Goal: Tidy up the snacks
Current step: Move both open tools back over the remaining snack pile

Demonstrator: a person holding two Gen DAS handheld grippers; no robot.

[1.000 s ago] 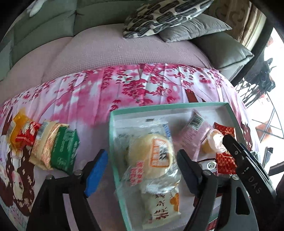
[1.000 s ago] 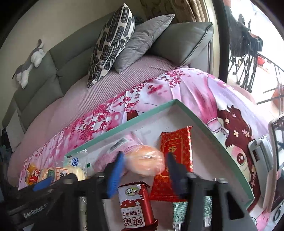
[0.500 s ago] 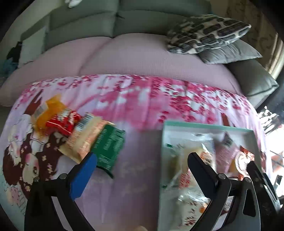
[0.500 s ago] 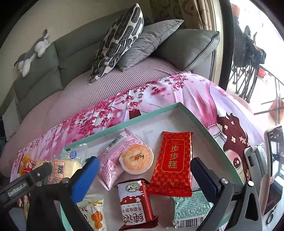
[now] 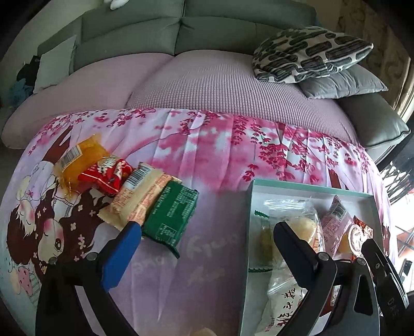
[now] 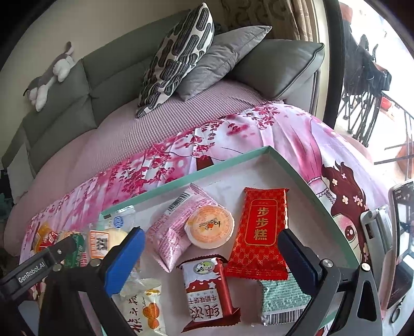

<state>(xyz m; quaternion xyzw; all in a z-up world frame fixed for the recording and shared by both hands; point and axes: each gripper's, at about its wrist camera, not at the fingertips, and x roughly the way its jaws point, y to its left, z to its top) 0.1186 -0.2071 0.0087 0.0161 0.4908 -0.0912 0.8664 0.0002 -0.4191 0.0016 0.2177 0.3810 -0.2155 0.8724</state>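
Pink blossom cloth (image 5: 207, 144) over the table, grey sofa (image 5: 207, 23) behind. Teal-rimmed box (image 6: 181, 178) holds the jelly cup (image 6: 210, 225), pink packet (image 6: 172, 232) and red packet (image 6: 260, 230). Four loose snacks, green packet (image 5: 170, 214) among them, lie left of the box. Left claw (image 5: 207, 230) and right claw (image 6: 211, 241): jaws just opened wide, gripping nothing.

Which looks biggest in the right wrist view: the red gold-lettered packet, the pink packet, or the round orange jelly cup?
Largest to smallest, as they appear:
1. red gold-lettered packet
2. pink packet, close in size and partly hidden, so unsure
3. round orange jelly cup, clearly smallest
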